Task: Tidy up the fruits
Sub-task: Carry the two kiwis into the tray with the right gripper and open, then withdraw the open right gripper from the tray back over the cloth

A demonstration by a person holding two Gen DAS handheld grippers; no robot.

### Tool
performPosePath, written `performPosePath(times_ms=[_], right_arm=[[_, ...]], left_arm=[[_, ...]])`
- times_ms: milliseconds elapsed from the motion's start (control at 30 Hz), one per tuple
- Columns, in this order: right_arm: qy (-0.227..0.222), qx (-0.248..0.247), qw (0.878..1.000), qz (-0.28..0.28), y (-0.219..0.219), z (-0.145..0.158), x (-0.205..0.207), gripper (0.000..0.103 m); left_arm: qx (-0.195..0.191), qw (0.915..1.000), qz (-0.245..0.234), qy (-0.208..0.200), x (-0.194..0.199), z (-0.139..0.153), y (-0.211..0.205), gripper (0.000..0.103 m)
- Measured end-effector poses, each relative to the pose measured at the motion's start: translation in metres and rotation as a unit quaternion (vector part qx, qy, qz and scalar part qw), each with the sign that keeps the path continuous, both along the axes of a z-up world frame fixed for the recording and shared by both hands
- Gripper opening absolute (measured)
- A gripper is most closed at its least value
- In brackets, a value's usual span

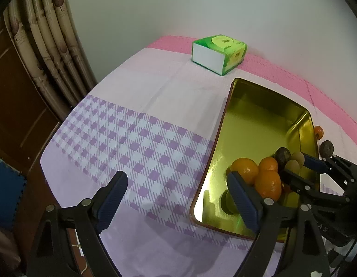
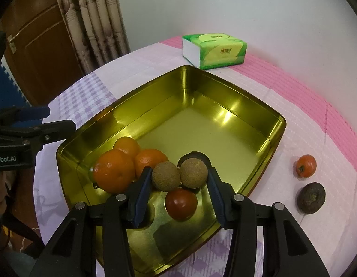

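A gold metal tray (image 2: pixel 276 124) holds three oranges (image 2: pixel 115 170), a red fruit (image 2: pixel 180 204) and a dark fruit (image 2: pixel 194 155). My right gripper (image 2: pixel 178 184) is shut on two brown longans (image 2: pixel 165 176) side by side, held just above the tray floor. In the left wrist view it shows as the right gripper (image 1: pixel 295 166) over the tray (image 1: pixel 226 124) by the oranges (image 1: pixel 245 169). My left gripper (image 1: pixel 178 198) is open and empty; one finger is over the tray's near corner, the other over the cloth. Outside the tray lie a small orange-red fruit (image 2: pixel 305 165) and a dark brown fruit (image 2: pixel 311 198).
A green tissue pack (image 2: pixel 214 50) sits at the back of the table near the wall. A purple-checked and pink cloth (image 1: pixel 132 143) covers the table. A curtain (image 1: pixel 51 53) and a wooden door stand beyond the table's left edge.
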State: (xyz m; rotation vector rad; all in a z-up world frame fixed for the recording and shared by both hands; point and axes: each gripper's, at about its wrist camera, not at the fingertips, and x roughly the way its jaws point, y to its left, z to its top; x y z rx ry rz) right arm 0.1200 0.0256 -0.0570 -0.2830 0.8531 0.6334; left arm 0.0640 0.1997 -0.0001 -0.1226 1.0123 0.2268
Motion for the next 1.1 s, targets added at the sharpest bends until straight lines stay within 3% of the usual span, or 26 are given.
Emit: performPosePath(times_ms=[367,567,667,833,1100], right_arm=[[-0.037,0.056,0.998,-0.022,-0.035,0.028,-0.009,0.059],[-0.065,0.063,0.988,-0.128,-0.113,0.041,0.008,0.078],[-0.064,0.035,0.980,-0.187,-0.160,0.032,0.021,0.087],[-0.046,0.002,0.964,-0.262,-0.227,0.005,0.033,0.088],[-0.027,-0.005,0.951,-0.307,-0.281,-0.025,0.046,0.089]], left_arm=[[0.005,1.0000,0.004,-0.004,-0.001,-0.001,-0.001,0.086],[0.014,0.9994,-0.023,-0.024,-0.004,0.005,-0.013,0.086],[0.022,0.9985,-0.041,-0.029,-0.005,0.006,-0.021,0.086],[0.029,0.9966,-0.071,-0.030,-0.004,0.009,-0.036,0.086],[0.039,0.9931,-0.107,-0.027,0.006,0.020,-0.074,0.086]])
